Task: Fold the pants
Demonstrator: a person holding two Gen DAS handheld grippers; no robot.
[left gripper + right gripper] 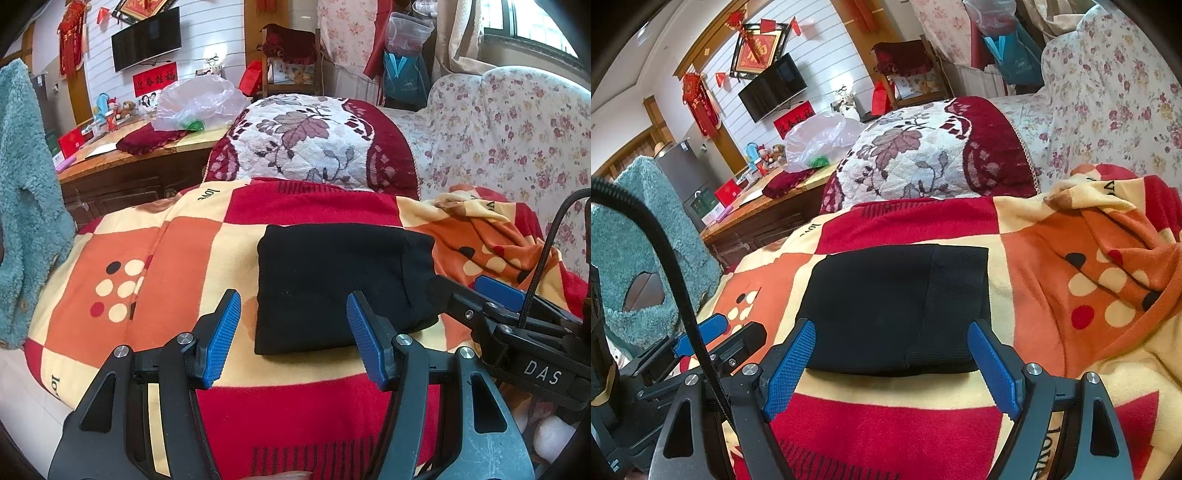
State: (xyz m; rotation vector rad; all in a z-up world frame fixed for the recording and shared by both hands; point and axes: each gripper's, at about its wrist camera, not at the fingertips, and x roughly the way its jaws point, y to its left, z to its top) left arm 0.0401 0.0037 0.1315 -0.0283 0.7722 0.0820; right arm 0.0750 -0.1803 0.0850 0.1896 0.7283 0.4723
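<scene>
Blanket: red, orange and cream checks, spread over the whole near surface, rumpled at the far right.
Cushion: quilted white leaf print with dark red border, beyond the blanket's far edge.
Counter: wooden, far left, carrying a clear plastic bag.
Pants: black, folded into a compact rectangle, lying flat on the blanket at centre.
Left claw: spread, nothing pinched, hovering over the pants' near left corner.
Right claw: spread, empty, its blue fingers straddling the pants' near edge.
</scene>
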